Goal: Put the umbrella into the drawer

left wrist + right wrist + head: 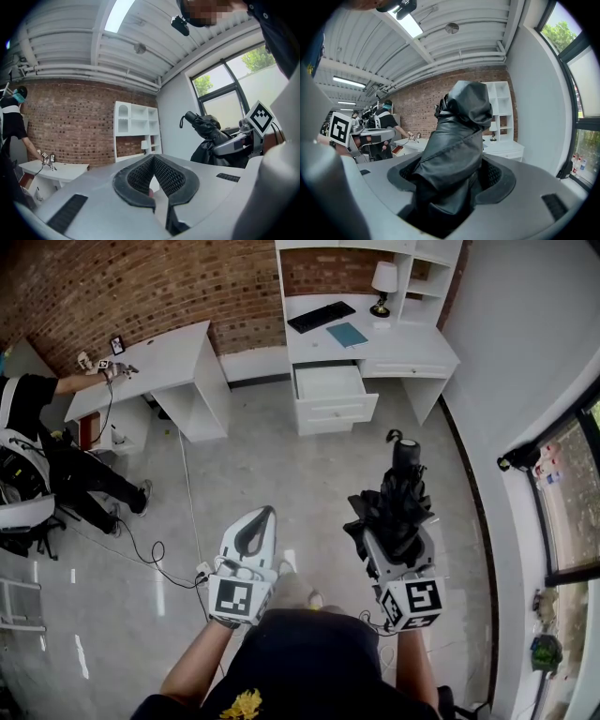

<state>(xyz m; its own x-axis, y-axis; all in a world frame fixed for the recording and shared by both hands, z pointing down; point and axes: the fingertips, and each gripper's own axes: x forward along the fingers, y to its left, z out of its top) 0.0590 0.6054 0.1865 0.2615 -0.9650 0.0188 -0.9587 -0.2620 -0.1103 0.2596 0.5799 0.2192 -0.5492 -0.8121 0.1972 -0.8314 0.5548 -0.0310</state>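
A folded black umbrella (398, 498) sticks forward out of my right gripper (397, 532), whose jaws are shut on its fabric body; its handle end points toward the desk. In the right gripper view the umbrella (461, 126) fills the gap between the pads and hides the fingertips. The white drawer (328, 382) stands pulled open under the far desk (412, 352), well ahead of both grippers. My left gripper (269, 513) hangs beside the right one, pads together and holding nothing; its tips (153, 158) meet in its own view, where the umbrella (211, 133) shows at the right.
On the desk lie a black keyboard (321, 317), a blue book (347, 334) and a lamp (382, 282). A second white desk (178, 362) stands at left, with a seated person (37, 418) and cables (141, 549) across the floor. A window (562, 493) lines the right wall.
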